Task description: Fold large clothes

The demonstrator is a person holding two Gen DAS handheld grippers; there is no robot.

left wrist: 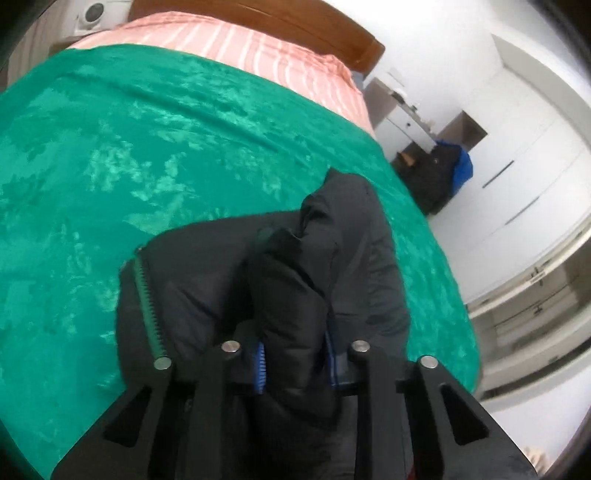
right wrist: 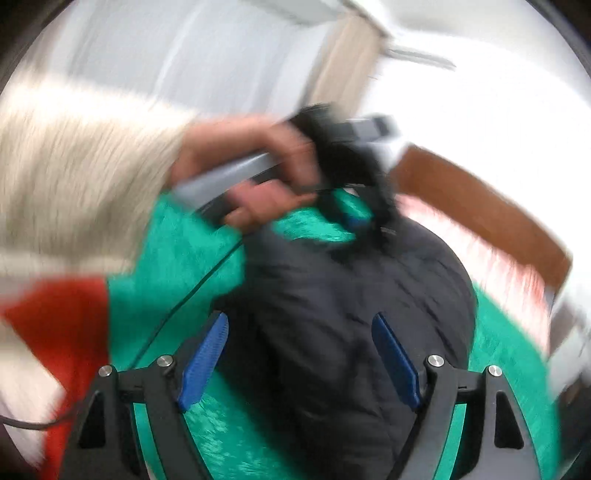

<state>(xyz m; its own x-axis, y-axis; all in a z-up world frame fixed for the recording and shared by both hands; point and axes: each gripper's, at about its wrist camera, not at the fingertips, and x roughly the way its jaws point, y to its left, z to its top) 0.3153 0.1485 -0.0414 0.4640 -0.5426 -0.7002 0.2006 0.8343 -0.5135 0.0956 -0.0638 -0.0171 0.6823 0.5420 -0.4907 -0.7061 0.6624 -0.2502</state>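
A black padded jacket [left wrist: 317, 266] hangs bunched over the green bedspread [left wrist: 129, 147]. My left gripper [left wrist: 295, 362] is shut on a thick fold of the jacket; its blue pads press the fabric from both sides. In the right wrist view, which is motion-blurred, the jacket [right wrist: 343, 302] hangs in front of my right gripper [right wrist: 299, 354]. The right gripper is open, its blue pads [right wrist: 205, 356] wide apart on either side of the jacket, gripping nothing. The left gripper [right wrist: 354, 218] and the person's hand [right wrist: 255, 166] show above, holding the jacket's top.
Pink striped bedding [left wrist: 240, 48] and a wooden headboard [left wrist: 295, 22] lie at the far end of the bed. A white nightstand [left wrist: 406, 122], dark bags [left wrist: 439, 173] and white wardrobe doors [left wrist: 517, 166] stand to the right. A red cloth [right wrist: 62, 317] shows at left.
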